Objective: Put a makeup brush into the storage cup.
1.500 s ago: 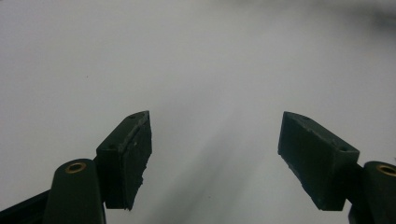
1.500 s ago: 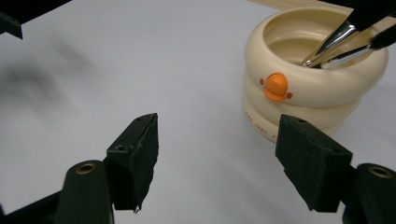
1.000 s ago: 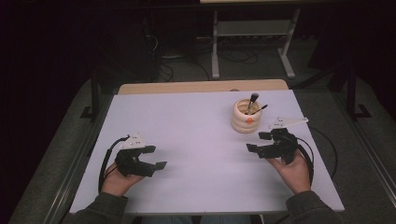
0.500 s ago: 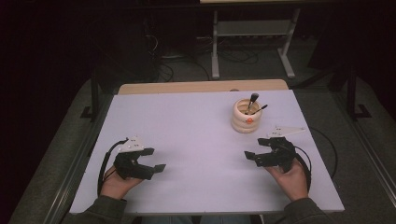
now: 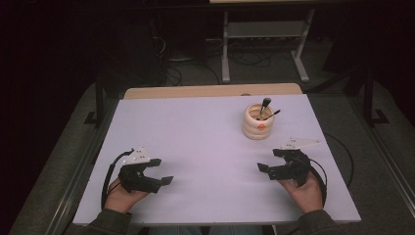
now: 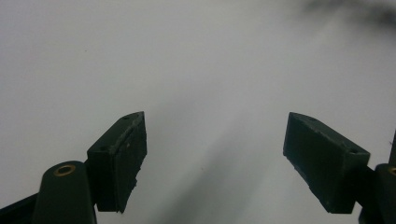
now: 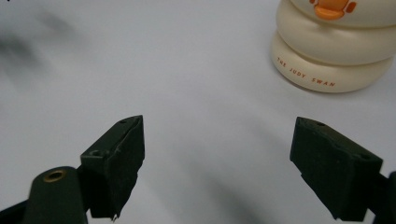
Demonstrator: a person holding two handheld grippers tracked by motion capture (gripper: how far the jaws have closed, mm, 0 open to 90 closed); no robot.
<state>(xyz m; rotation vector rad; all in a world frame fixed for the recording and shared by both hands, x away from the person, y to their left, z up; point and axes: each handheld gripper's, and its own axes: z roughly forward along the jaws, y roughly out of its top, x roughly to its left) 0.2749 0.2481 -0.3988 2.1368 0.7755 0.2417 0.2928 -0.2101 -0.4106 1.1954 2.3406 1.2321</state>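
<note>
The right gripper [image 5: 269,165] is low over the white tabletop [image 5: 195,137]; its fingers [image 7: 116,163] have just been opening and now stand wide with nothing between them. The cream cup [image 5: 258,121] with brushes [image 5: 265,105] stands upright, near this gripper and beyond it, not touched. The left gripper [image 5: 160,171] also has its fingers wide and empty over bare tabletop.

Counted: one table [image 5: 205,147]; one cream holder [image 5: 258,122]; two brushes [image 5: 265,105] inside; two hand-held grippers, left [image 5: 161,171], right [image 5: 266,160].
</note>
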